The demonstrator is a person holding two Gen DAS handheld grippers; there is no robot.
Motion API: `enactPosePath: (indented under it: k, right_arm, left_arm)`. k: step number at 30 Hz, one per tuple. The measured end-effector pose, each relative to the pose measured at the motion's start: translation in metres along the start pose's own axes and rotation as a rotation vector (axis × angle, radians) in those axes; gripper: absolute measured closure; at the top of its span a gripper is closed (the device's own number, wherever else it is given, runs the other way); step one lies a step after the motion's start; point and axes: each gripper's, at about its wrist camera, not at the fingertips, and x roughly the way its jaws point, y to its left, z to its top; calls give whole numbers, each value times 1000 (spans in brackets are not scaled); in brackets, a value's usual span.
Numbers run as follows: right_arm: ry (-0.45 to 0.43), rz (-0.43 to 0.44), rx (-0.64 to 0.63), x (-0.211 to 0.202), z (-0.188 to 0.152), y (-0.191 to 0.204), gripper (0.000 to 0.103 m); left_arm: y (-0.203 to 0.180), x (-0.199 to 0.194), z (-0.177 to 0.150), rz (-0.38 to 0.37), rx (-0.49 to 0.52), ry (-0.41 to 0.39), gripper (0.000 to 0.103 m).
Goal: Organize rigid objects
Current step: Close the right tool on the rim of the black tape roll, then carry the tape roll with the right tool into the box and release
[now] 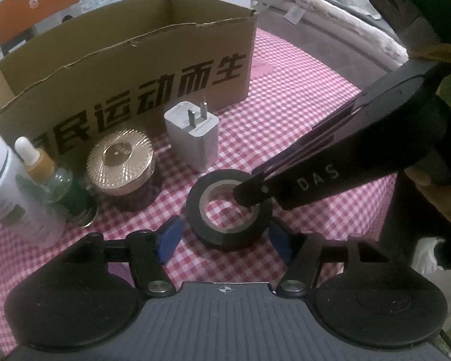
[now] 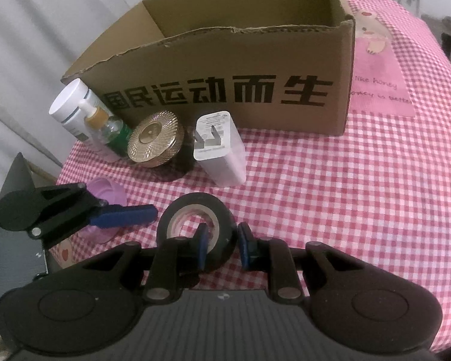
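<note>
A black tape roll (image 1: 228,210) lies flat on the pink checked cloth (image 1: 300,114). My right gripper (image 2: 222,245) is shut on the roll's wall (image 2: 222,219), with one pad inside the hole and the other outside. In the left wrist view its finger (image 1: 249,194) reaches into the hole from the right. My left gripper (image 1: 225,236) is open, its blue pads flanking the roll a little apart from it. One of its blue fingers (image 2: 123,215) shows left of the roll in the right wrist view.
An open cardboard box (image 2: 225,60) with black lettering stands behind. In front of it stand a white charger (image 1: 192,138), a gold-lidded jar (image 1: 120,162), a dropper bottle (image 1: 45,171) and a white bottle (image 1: 3,180). A purple object (image 2: 105,192) lies under the left gripper.
</note>
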Motion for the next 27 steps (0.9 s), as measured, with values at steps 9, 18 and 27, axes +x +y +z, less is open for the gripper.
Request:
enactPosePath:
  k: [9, 18, 27]
  right_arm:
    - [13, -1, -71, 8, 3, 4, 80]
    - [0, 11, -35, 6, 1, 0, 81]
    - [-88, 0, -44, -45, 2, 15, 81]
  left_arm:
    - [-8, 7, 0, 27, 39, 1, 38]
    - [-6, 2, -3, 33, 34, -10, 39]
    - [-7, -46, 4, 59, 38, -119, 39]
